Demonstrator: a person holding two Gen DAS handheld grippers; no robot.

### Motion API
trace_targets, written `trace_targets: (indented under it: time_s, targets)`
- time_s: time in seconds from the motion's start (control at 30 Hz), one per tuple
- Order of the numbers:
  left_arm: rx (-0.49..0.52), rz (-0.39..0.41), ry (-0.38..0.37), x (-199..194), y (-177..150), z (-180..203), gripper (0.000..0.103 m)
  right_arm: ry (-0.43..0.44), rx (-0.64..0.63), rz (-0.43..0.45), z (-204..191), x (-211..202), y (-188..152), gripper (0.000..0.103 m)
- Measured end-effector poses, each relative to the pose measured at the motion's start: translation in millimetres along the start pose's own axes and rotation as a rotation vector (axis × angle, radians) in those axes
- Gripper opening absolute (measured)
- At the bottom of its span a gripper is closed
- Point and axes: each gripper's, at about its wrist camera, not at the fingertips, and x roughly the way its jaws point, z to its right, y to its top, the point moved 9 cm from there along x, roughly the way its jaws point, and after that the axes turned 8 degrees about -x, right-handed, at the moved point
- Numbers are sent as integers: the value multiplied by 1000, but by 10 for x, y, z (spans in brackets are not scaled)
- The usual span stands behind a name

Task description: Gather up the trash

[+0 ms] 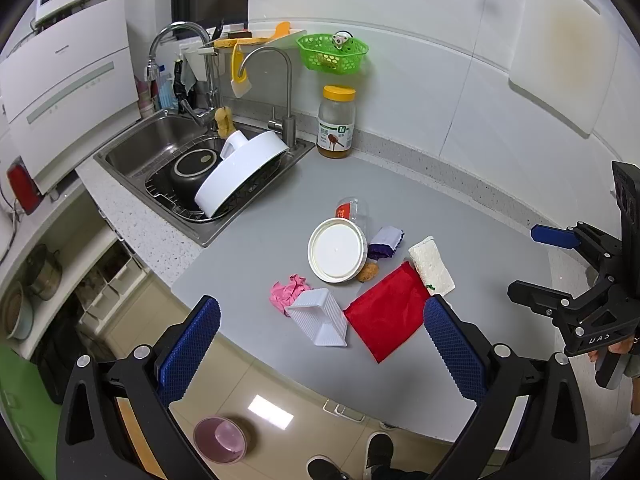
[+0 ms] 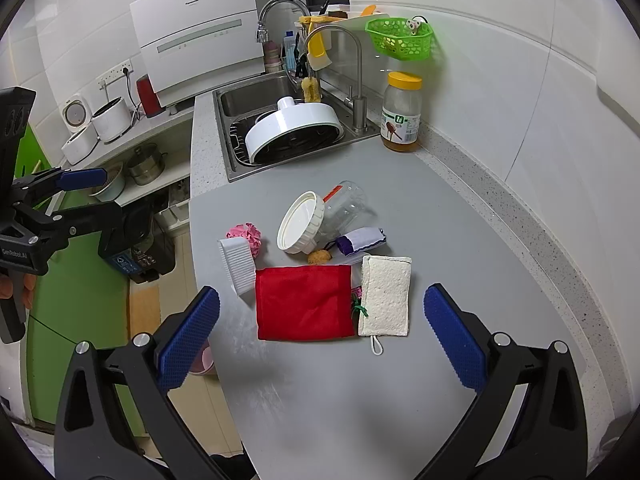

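Observation:
Trash lies in a cluster on the grey counter (image 2: pixel 400 208): a red cloth bag (image 1: pixel 390 314) (image 2: pixel 306 302), a crumpled pink paper (image 1: pixel 289 292) (image 2: pixel 248 236), a white ridged plastic box (image 1: pixel 322 317) (image 2: pixel 238 264), a clear jar on its side with a white lid (image 1: pixel 337 250) (image 2: pixel 302 222), a purple wrapper (image 1: pixel 385 242) (image 2: pixel 362 240), a small brown lump (image 1: pixel 369 271) (image 2: pixel 319 256) and a white sponge pad (image 1: pixel 432 266) (image 2: pixel 386 296). My left gripper (image 1: pixel 322 344) is open and empty, over the counter's front edge. My right gripper (image 2: pixel 322 344) is open and empty, just short of the red bag.
A sink (image 1: pixel 168 140) with a white pot lid (image 1: pixel 240 172) and a black pan lies at the back left. A honey jar (image 1: pixel 337 122) stands by the wall. A pink bin (image 1: pixel 220 440) sits on the floor below the counter edge. A green basket (image 1: pixel 332 52) hangs on the wall.

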Motion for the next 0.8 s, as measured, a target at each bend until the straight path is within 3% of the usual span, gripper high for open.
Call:
trace_targets:
  time_s: [0.8]
  targets:
    - [2,-5,1,23,-23,14,97,5,-3,-9,-13,39,-46,100]
